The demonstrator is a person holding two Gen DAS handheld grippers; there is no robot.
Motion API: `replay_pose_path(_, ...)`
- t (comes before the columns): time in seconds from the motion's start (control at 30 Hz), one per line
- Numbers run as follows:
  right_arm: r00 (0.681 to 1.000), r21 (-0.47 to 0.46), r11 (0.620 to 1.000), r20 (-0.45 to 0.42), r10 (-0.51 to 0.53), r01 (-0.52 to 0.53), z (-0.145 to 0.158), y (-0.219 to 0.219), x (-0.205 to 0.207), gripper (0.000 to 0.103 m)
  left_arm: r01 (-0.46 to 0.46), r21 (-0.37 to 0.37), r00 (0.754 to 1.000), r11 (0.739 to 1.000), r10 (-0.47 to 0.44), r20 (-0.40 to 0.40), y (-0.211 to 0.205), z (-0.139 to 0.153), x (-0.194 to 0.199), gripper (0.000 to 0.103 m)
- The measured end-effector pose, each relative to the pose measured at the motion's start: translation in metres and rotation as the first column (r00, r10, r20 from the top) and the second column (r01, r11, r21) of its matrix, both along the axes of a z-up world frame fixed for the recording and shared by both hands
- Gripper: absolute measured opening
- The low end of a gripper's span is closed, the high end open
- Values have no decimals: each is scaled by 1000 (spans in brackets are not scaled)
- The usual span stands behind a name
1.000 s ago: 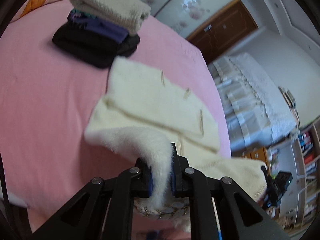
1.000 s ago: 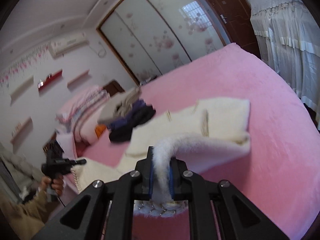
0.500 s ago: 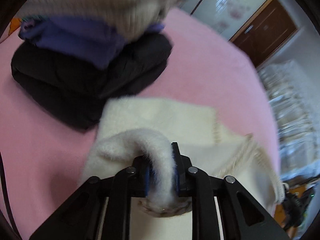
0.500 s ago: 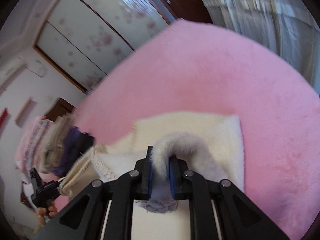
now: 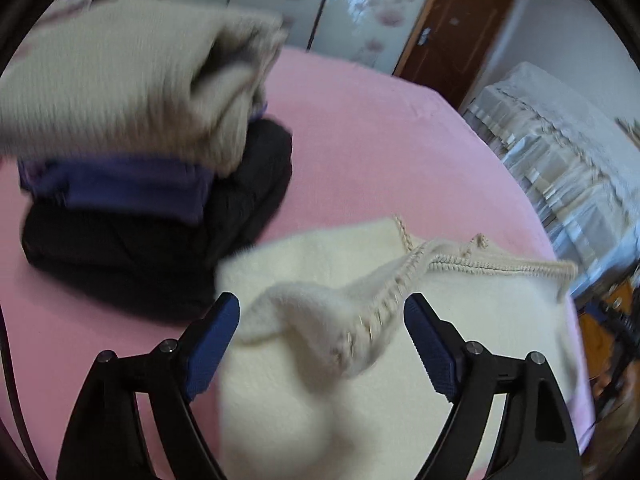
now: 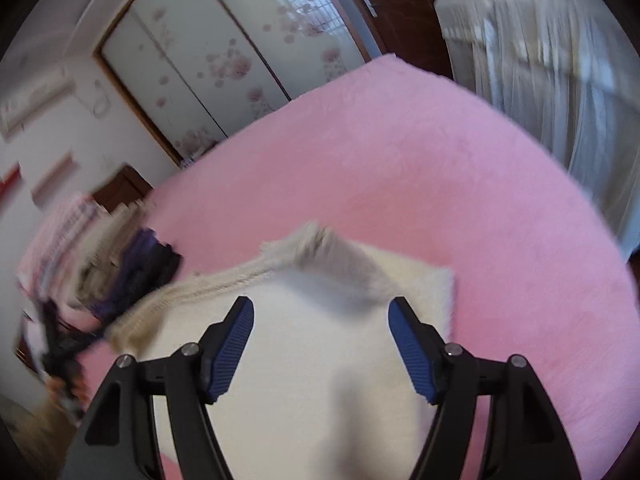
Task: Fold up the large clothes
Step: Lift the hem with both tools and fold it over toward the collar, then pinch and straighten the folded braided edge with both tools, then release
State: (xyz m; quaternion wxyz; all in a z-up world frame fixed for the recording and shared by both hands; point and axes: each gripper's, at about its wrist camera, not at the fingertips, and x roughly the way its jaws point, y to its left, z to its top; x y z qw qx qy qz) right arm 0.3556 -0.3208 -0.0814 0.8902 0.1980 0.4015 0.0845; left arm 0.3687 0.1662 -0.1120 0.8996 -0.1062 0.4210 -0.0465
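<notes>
A cream fluffy knit garment (image 5: 460,320) lies folded on the pink bed (image 5: 360,128). My left gripper (image 5: 320,316) is open, its jaws wide apart on either side of a released fold with a ribbed hem that drops onto the garment. My right gripper (image 6: 320,316) is open too, above the same cream garment (image 6: 300,360); a loose flap of it is blurred just ahead of the fingers. Neither gripper holds anything.
A stack of folded clothes (image 5: 132,160), beige on purple on black, sits just left of the garment and shows in the right wrist view (image 6: 132,264). Pink bed (image 6: 440,160) extends right. Wardrobe doors (image 6: 224,60), a brown door (image 5: 452,40) and curtains (image 6: 540,60) stand beyond.
Both grippers were shut on the garment's edge and carried it forward over itself; now both have opened and let the edge go, so the fold drops onto the garment.
</notes>
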Motion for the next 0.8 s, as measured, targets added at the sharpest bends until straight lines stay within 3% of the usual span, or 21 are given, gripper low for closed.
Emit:
replay_pose_path(0.13,999,-143,989,-41,25,-31,-13,13,18,70,57,166,998,984,-55,-15,-18,-11,14,83)
replay_pose_path(0.23,997,-197,980,-75,14,-28,-30,20,34,70,72,203,997,977,-63,-48,-29,-26,29,83)
replay_pose_path(0.47,989,-114,993,-145,-21,4,-59,14,75,70,-10,226,995,974,33,-95,-32,-52,74,82)
replay_pose_path(0.53,985,-78,997,-169,-21,8,-66,11,84,64,-27,224,993,974,53,-109,-27,-60,84,76)
replay_pose_path(0.57,983,-64,998,-182,-19,8,-69,12,87,60,-42,222,991,974,69,-118,-26,-63,86,67)
replay_pose_path(0.6,981,-58,998,-192,-19,8,-71,12,91,52,-57,215,989,975,85,-123,-23,-65,89,47)
replay_pose_path(0.63,981,-67,998,-191,-16,3,-72,14,92,38,-67,207,987,976,96,-130,-20,-67,91,33)
replay_pose_path(0.67,981,-87,996,-193,-7,-10,-73,17,93,25,-79,227,983,971,114,-144,-21,-70,94,13)
replay_pose_path(0.7,981,-113,993,-195,2,-25,-73,20,92,9,-81,234,980,969,120,-157,-21,-71,96,11)
replay_pose_path(0.8,991,-194,981,-132,-17,-9,-63,28,83,8,-100,283,983,954,139,-121,-27,-65,94,8)
